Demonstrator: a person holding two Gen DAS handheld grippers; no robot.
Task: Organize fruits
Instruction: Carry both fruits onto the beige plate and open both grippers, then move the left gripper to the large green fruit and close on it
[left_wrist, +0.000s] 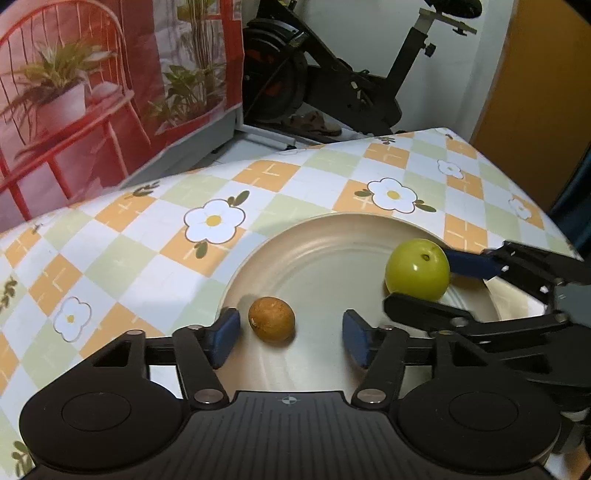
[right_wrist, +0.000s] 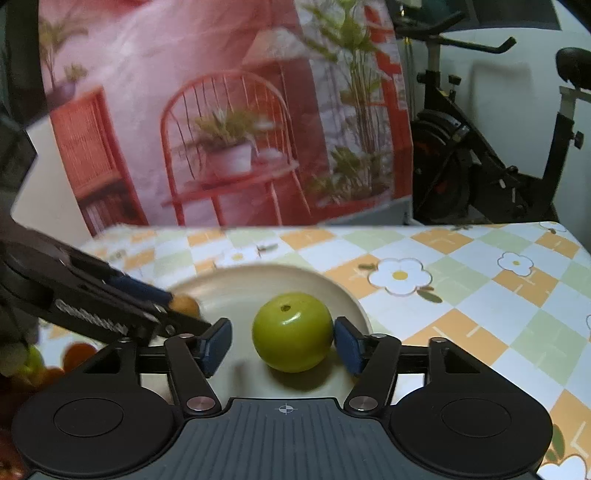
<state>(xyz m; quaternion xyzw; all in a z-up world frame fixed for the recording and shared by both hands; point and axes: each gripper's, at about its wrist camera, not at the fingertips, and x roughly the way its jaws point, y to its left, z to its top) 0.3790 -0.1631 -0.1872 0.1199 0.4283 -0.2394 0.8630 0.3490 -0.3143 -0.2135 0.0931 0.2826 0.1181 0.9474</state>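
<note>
Cream plate (left_wrist: 332, 236): green fruit (right_wrist: 292, 331), stem pit up, between spread right tool (right_wrist: 282, 341); brown oval fruit (left_wrist: 271, 319) lying crosswise between spread left tool (left_wrist: 291, 330).

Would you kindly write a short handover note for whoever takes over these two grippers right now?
Left gripper: open, the small brown fruit lies free between its fingers on the plate.
Right gripper: open, the green fruit sits on the same plate between its fingers, apparently released.
Done: both fruits are on the plate.
Left: more fruit shows at the right wrist view's lower left edge; probably move that next.
</note>
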